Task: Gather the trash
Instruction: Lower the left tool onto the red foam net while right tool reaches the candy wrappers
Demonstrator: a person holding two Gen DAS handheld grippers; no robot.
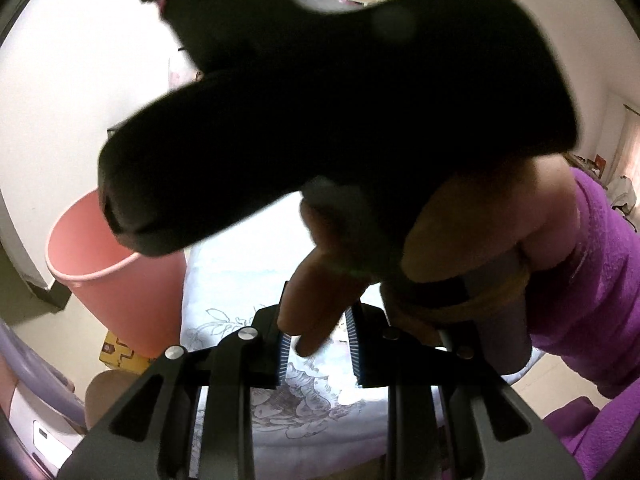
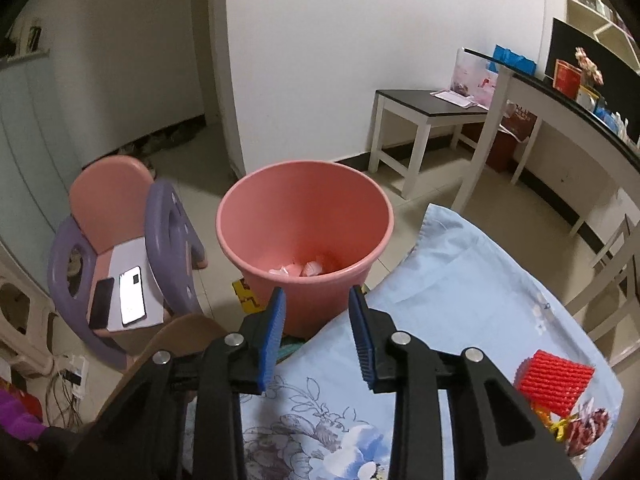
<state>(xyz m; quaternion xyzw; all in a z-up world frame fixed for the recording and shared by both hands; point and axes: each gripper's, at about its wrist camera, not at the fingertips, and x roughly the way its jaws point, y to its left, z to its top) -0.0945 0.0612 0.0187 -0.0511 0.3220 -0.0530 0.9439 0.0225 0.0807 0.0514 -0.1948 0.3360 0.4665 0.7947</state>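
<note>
1. The right claw (image 2: 316,336), low centre of the right wrist view, is spread apart with nothing between its blue pads; it points straight at the pink bin (image 2: 304,236), which suggests a piece was meant to drop there.

2. The pink bin stands on the floor at frame centre, just beside the corner of the counter (image 2: 472,280) under its pale blue floral cloth. White crumpled scraps lie at the bin's bottom, so some trash is already collected.

3. More trash (image 2: 576,428) sits at the lower right of that view: crinkled wrappers on the cloth, touching a red ribbed block (image 2: 554,382). I judge this the next thing to fetch.

4. In the left wrist view the left claw (image 1: 318,348) at lower centre is also spread, holding nothing. The right hand (image 1: 460,248) and its dark tool fill the middle of the frame, hiding most of the cloth.

5. A purple child's chair (image 2: 132,264) at left carries two phones, well apart from the bin.
</note>
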